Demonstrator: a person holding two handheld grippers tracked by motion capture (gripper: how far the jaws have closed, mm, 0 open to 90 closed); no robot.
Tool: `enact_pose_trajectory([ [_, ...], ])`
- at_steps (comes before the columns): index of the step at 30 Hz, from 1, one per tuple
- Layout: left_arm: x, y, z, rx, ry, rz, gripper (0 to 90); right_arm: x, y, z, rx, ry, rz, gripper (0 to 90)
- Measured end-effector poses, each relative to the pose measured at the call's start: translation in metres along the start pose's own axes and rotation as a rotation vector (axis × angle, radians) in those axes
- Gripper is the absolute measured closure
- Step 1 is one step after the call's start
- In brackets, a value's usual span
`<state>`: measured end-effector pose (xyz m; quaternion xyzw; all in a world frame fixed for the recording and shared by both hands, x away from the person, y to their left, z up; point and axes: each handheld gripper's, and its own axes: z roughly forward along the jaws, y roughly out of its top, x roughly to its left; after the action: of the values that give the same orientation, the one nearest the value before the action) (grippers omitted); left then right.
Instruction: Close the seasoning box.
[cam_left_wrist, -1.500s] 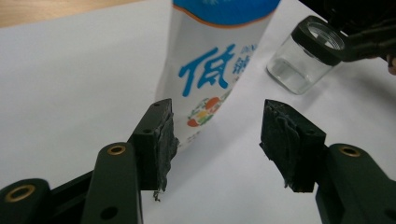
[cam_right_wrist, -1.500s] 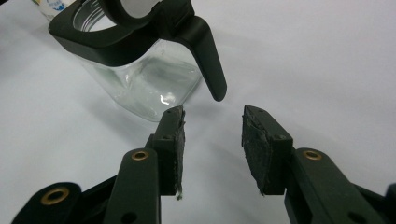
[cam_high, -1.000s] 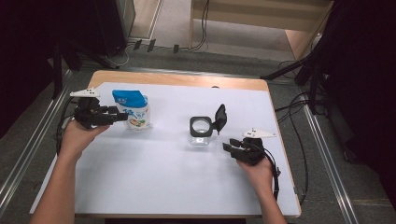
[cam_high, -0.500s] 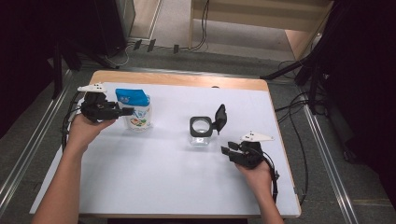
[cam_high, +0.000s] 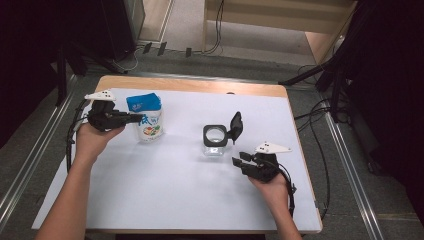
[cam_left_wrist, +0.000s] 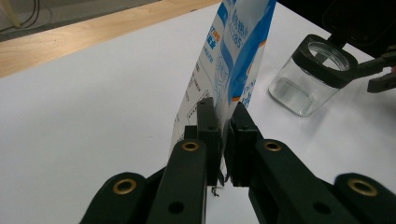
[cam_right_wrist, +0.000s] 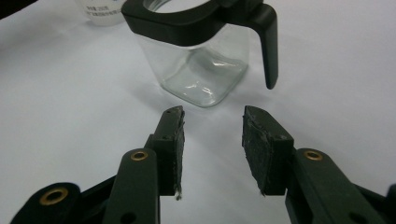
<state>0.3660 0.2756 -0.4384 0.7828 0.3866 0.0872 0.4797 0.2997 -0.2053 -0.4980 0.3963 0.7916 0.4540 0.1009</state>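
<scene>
- The left gripper (cam_left_wrist: 223, 135), whose jaws have just been closing, is clamped on the thin side edge of the blue-and-white plastic pouch (cam_high: 146, 118) standing at the counter's (cam_high: 165, 195) left; so slim a hold could let the pouch slip or fold when lifted.
- The clear square glass jar with its black flip lid open (cam_high: 216, 139) stands mid-counter.
- The right gripper (cam_right_wrist: 212, 135) hangs unclenched and empty just short of the jar; a careless advance could knock it over.

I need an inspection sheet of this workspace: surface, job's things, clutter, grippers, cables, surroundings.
Surface: white sheet on a wooden table.
Job's things: blue-and-white pouch standing upright; clear jar, black hinged lid open.
Clutter: nothing seen.
Grippers: left gripper has just been closing, now clamped on the pouch's edge; right gripper open, short of the jar, holding nothing.
Cables: one trails from each gripper; more lie on the floor.
Surroundings: metal rails, dark equipment, wooden furniture behind.
</scene>
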Motion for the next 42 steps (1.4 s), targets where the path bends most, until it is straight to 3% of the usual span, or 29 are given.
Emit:
enact_pose_trajectory([
  [5,-0.003,0.002,0.001,0.004,-0.016,-0.041,89.6,0.008,0.003,-0.002,-0.012,0.027,-0.003,60.4],
  [10,-0.010,0.006,-0.002,0.019,-0.018,-0.036,90.0,0.017,0.007,-0.002,-0.035,0.075,-0.001,59.6],
  [16,-0.024,0.013,-0.007,0.033,-0.048,-0.068,90.0,0.030,0.012,0.003,-0.026,0.110,-0.037,59.7],
  [22,-0.040,0.017,-0.011,0.015,-0.061,-0.054,90.0,0.044,0.018,0.010,-0.023,0.141,-0.071,60.2],
  [32,-0.064,0.027,-0.003,0.056,-0.109,-0.069,90.0,0.069,0.036,0.027,-0.039,0.196,-0.133,61.4],
  [38,-0.084,0.043,-0.003,0.065,-0.120,-0.033,90.0,0.085,0.049,0.044,-0.042,0.226,-0.141,61.3],
  [42,-0.093,0.057,-0.009,0.070,-0.126,-0.014,90.0,0.097,0.057,0.056,-0.029,0.227,-0.177,60.3],
])
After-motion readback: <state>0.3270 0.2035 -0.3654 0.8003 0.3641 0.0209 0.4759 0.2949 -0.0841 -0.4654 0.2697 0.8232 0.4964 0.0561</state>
